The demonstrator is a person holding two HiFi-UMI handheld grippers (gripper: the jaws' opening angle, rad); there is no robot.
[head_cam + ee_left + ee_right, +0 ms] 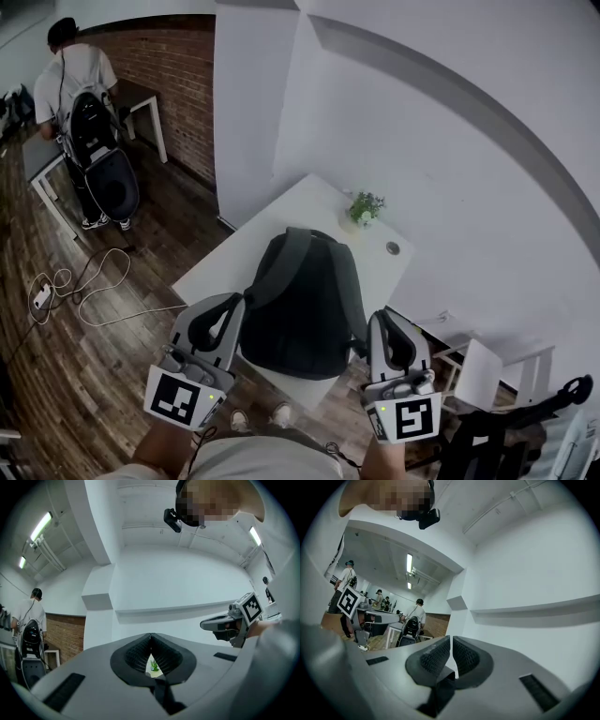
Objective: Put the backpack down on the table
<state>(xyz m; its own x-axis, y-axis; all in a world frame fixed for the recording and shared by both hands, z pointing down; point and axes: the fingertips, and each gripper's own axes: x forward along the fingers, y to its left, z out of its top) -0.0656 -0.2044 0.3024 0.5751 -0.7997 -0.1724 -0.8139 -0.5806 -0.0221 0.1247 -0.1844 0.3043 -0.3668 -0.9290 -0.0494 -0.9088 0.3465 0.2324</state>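
Dark grey fabric backpack (300, 305) lies flat on the white rectangular surface (300, 202), at its near end. Back panel faces up, with two padded grey straps across it. Left gripper (225, 305) and right gripper (387, 321) sit at the surface's near corners. The fingers of both are closed on nothing.

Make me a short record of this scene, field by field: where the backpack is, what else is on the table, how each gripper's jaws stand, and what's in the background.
backpack: dark, lying on the white table, straps facing up
also on table: small potted plant, beyond the backpack
left gripper: jaws together, nothing between them
right gripper: jaws together, nothing between them
background: person by the brick wall
floor: pale cable lying loose on the wood
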